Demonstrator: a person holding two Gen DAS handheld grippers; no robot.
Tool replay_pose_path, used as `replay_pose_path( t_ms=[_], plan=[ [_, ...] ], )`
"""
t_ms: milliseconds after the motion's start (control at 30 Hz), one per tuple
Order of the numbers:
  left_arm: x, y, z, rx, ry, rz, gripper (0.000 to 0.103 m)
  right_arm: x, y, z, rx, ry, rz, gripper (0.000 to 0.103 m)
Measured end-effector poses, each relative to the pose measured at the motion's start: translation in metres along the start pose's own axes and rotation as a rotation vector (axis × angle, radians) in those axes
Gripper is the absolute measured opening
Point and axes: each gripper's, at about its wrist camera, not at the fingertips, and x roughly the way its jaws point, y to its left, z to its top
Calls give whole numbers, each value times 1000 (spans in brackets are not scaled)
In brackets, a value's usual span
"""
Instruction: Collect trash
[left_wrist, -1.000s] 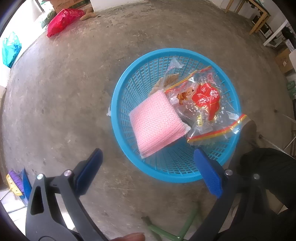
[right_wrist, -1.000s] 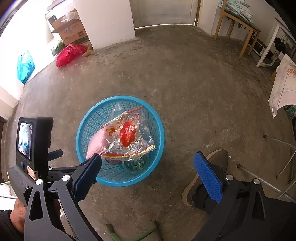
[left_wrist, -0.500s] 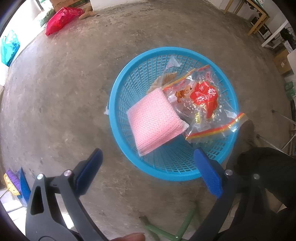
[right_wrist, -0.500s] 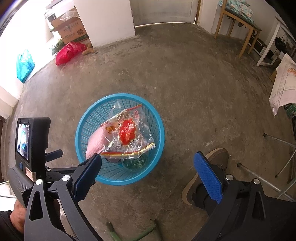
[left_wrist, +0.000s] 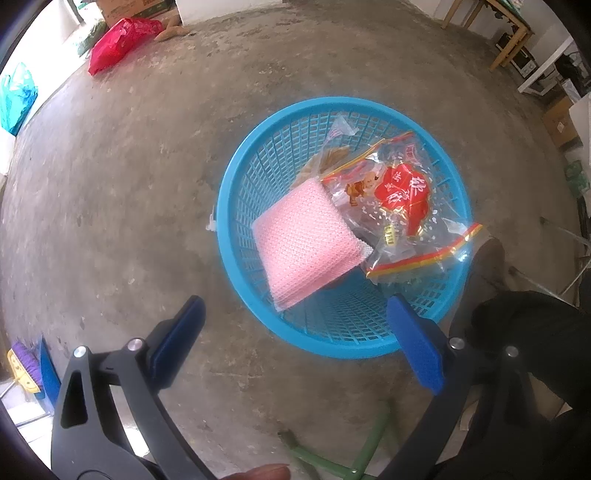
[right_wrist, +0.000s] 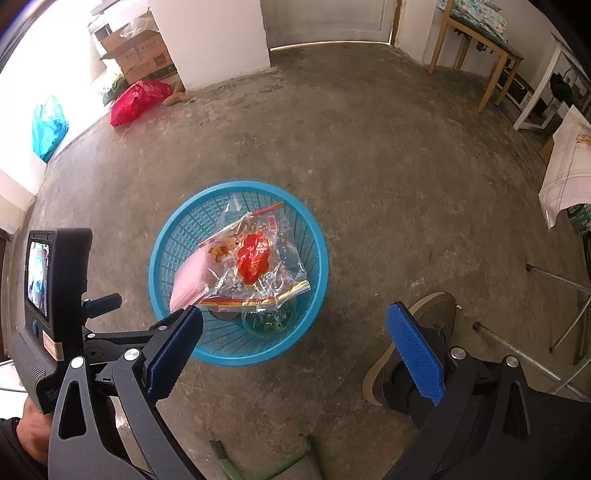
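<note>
Blue basket (left_wrist: 236, 177) holding pink pad (left_wrist: 306, 245), snack wrapper (left_wrist: 402, 195). Both grippers, left (left_wrist: 295, 338) and right (right_wrist: 295, 339), hovering at 6 o'clock, jaws apart, empty. Judging collection nearly done; next: scanning floor (right_wrist: 369, 147) for remaining trash.

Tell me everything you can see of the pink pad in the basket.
The pink pad is a flat, squarish piece with a fine mesh-like texture, looking soft and layered at its lower edge. It lies tilted inside the blue basket, leaning toward its left wall. A clear snack bag overlaps its right edge. Neither gripper touches it.
</note>
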Motion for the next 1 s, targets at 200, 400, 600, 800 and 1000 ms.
replay_pose_path(
  t_ms=[200,400,600,800,1000],
  plan=[
    [1,3,1,-5,5,-2,95,3,3,-2,-10,12,-3,97],
    [1,4,1,4,-1,8,95,4,2,-2,-12,16,-2,97],
    [-1,1,-1,19,-11,9,95,4,2,-2,-12,18,-2,97],
    [-1,-2,-2,34,-12,11,95,4,2,-2,-12,18,-2,97],
    [-3,-7,-3,55,-24,15,95,4,2,-2,-10,18,-2,97]
  ],
)
